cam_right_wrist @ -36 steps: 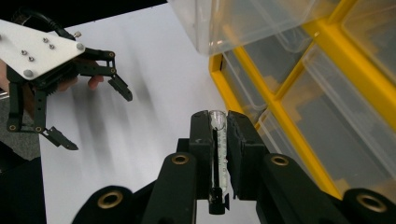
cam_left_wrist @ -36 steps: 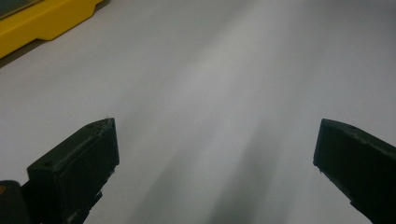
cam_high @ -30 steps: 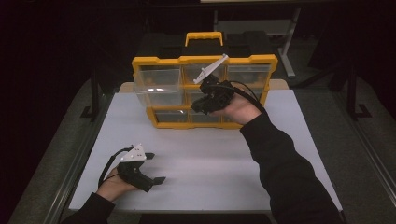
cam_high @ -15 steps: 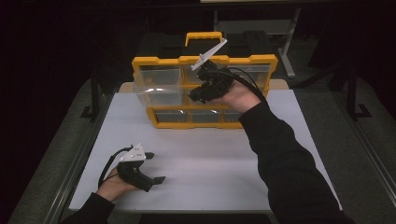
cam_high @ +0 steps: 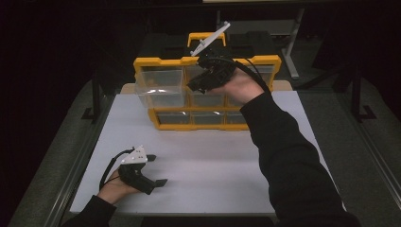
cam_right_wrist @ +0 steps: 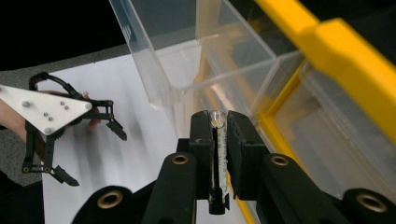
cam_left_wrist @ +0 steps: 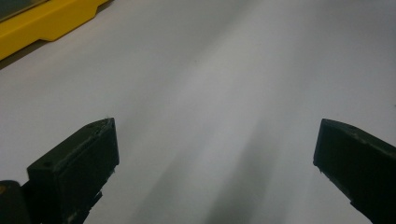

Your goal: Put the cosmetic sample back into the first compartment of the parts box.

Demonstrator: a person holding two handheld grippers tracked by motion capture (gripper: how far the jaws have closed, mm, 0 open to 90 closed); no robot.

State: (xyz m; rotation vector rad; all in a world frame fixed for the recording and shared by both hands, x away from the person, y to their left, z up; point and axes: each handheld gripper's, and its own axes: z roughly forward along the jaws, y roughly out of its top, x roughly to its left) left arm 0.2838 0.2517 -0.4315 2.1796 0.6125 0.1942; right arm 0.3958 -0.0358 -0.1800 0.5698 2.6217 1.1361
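Note:
A yellow organizer (cam_high: pixel 198 126) with clear drawers stands at the back of the white table; its frame also shows as organizer (cam_right_wrist: pixel 345 60) and organizer (cam_left_wrist: pixel 42 23). One clear drawer (cam_high: pixel 158 94) sticks out at its left, seen close as drawer (cam_right_wrist: pixel 187 60). My right gripper (cam_high: pixel 197 85) is raised in front of the organizer's top middle. In its own view the right gripper (cam_right_wrist: pixel 218 135) is shut on a thin clear plastic piece (cam_right_wrist: pixel 217 122), seen edge-on. My left gripper (cam_high: pixel 158 169) rests open on the table at the front left, with nothing between its fingers (cam_left_wrist: pixel 74 163).
The white table top (cam_high: pixel 213 161) spreads in front of the organizer. Black cases (cam_high: pixel 161 45) sit behind it, and a metal frame (cam_high: pixel 293 47) stands at the back right. The left gripper (cam_right_wrist: pixel 95 156) appears beyond the right gripper's jaws.
The right hand has lifted and moved slightly left in front of the organizer, its grey plate now rising above the top handle. The left gripper has stayed still.

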